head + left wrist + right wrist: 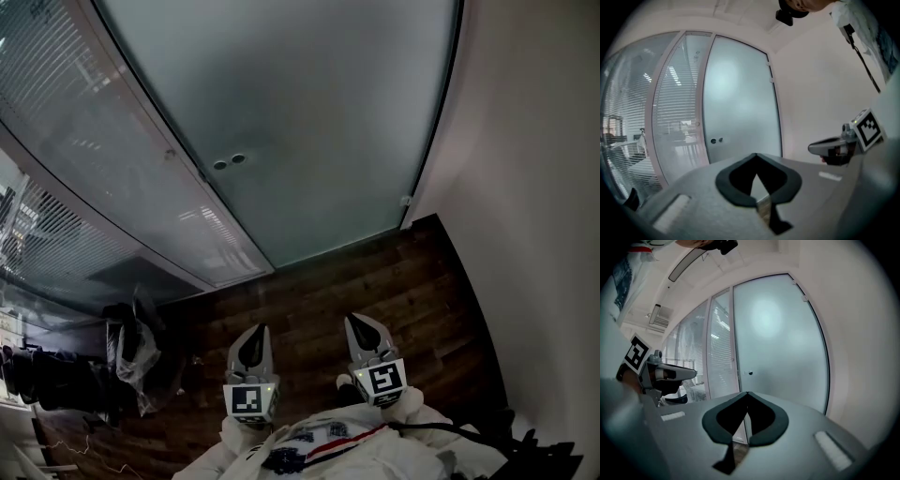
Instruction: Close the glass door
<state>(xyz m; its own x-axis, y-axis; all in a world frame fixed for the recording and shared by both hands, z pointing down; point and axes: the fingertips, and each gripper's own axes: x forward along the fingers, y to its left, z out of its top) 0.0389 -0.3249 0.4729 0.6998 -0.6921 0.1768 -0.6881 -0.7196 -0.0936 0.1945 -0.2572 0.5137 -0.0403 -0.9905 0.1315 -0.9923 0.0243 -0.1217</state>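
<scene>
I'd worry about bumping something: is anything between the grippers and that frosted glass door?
Nothing visible. Only bare wooden floor separates the left gripper and right gripper from the glass door; clutter sits aside, left.

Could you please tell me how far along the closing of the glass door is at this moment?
Looks done: the glass door sits in line with the partition and meets the wall, no gap showing. In hand: nothing; the left gripper and right gripper are empty, jaws together, short of the door. Left: seemingly nothing, though latching cannot be judged.
</scene>
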